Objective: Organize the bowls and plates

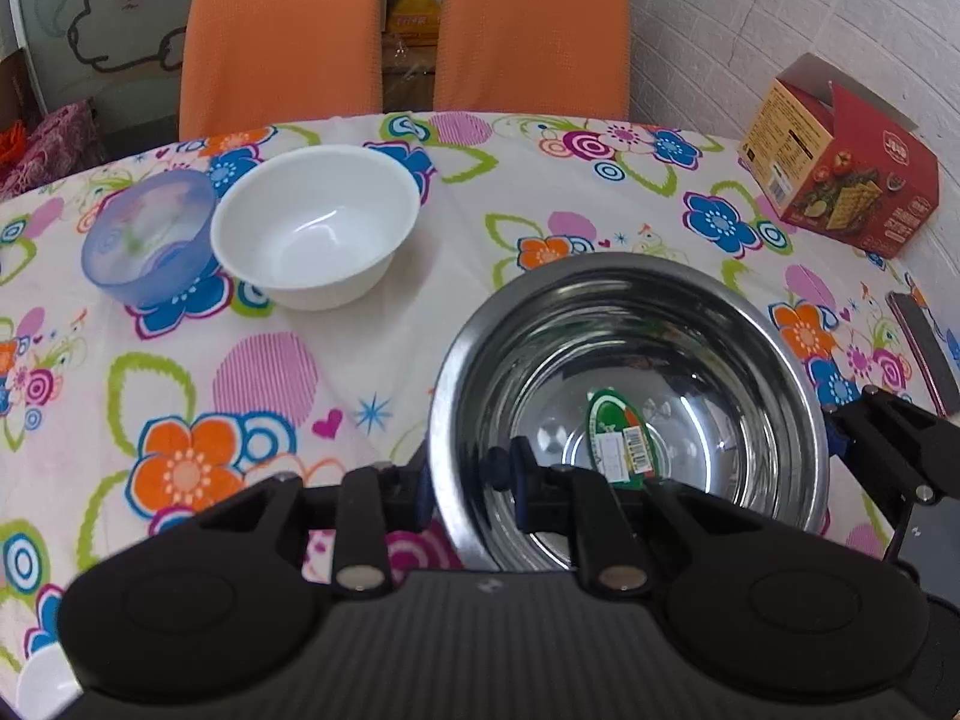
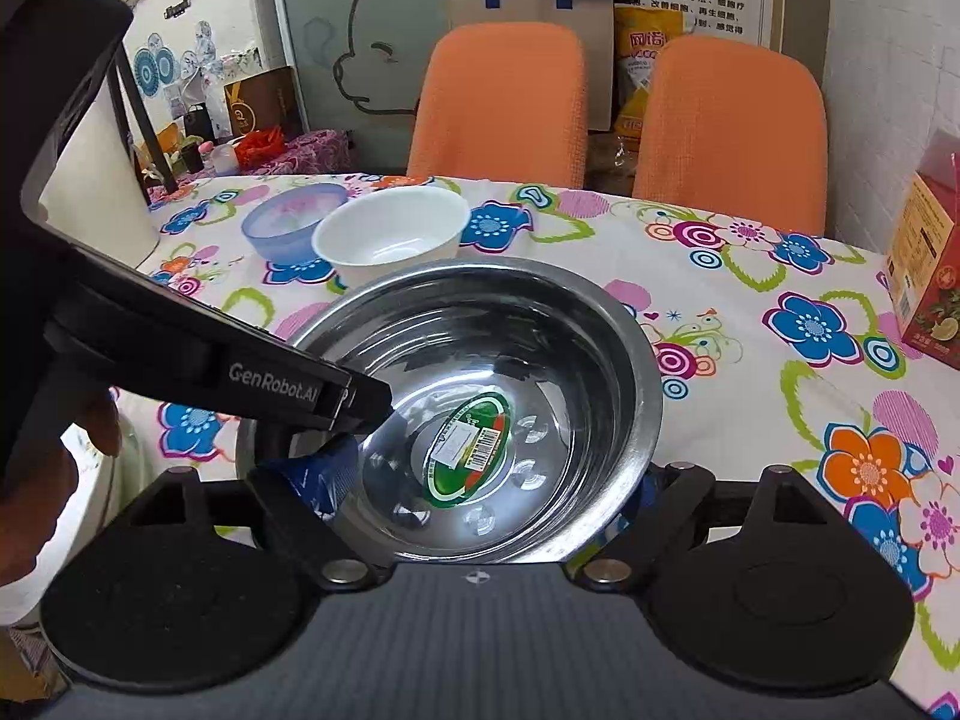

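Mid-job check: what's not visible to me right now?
Right claw fingertips: right wrist view, behind the steel bowl.
Whether the steel bowl rests on the table: both views, its own body hides that.
Sticker text: too small.

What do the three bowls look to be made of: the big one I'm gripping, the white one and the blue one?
Big bowl: polished steel by its mirror reflections, label sticker inside. White bowl: glossy and opaque, probably ceramic or melamine. Blue bowl: translucent, likely plastic, since the tablecloth pattern shows through.
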Motion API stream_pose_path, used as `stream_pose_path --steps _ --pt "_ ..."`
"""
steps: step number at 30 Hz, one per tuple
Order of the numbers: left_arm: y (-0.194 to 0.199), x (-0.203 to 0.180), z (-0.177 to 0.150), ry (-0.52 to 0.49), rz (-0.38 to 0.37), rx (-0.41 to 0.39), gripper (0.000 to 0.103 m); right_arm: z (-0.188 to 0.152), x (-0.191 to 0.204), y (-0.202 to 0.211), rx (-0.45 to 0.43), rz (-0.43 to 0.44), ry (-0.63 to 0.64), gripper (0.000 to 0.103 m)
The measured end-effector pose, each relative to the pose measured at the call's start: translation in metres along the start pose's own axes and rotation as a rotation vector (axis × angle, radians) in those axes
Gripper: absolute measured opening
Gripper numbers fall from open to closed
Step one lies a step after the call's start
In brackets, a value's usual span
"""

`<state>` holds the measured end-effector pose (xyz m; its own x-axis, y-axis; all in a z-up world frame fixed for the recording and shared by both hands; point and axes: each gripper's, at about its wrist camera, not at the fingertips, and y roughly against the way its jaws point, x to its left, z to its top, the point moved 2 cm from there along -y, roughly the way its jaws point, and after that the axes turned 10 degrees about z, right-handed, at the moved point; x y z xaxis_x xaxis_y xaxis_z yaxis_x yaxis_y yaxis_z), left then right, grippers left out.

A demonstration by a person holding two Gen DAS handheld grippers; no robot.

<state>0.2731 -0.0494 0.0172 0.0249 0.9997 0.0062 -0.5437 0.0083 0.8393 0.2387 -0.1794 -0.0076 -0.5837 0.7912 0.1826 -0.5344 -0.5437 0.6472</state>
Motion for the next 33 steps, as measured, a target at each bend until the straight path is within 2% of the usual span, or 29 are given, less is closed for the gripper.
stream_pose_path --steps 8,13,24,31,33 --pt "0.020 0.010 -0.075 -0.044 -0.038 0.061 0.015 -0.057 0.044 0.020 0.025 -0.003 -0.010 0.075" --pt "0.030 0.002 -0.105 -0.098 -0.053 0.050 0.015 -0.085 0.057 0.033 0.025 -0.009 -0.056 0.075" --pt "0.025 -0.005 -0.106 -0.106 -0.069 0.027 0.015 -0.100 0.047 0.035 0.019 0.027 -0.142 0.075" --pt "0.025 -0.007 -0.107 -0.100 -0.092 0.009 0.016 -0.105 0.045 0.050 0.026 -0.007 -0.145 0.075" --pt "0.025 -0.006 -0.105 -0.085 -0.098 0.012 0.028 -0.105 0.043 0.055 0.033 -0.029 -0.144 0.075"
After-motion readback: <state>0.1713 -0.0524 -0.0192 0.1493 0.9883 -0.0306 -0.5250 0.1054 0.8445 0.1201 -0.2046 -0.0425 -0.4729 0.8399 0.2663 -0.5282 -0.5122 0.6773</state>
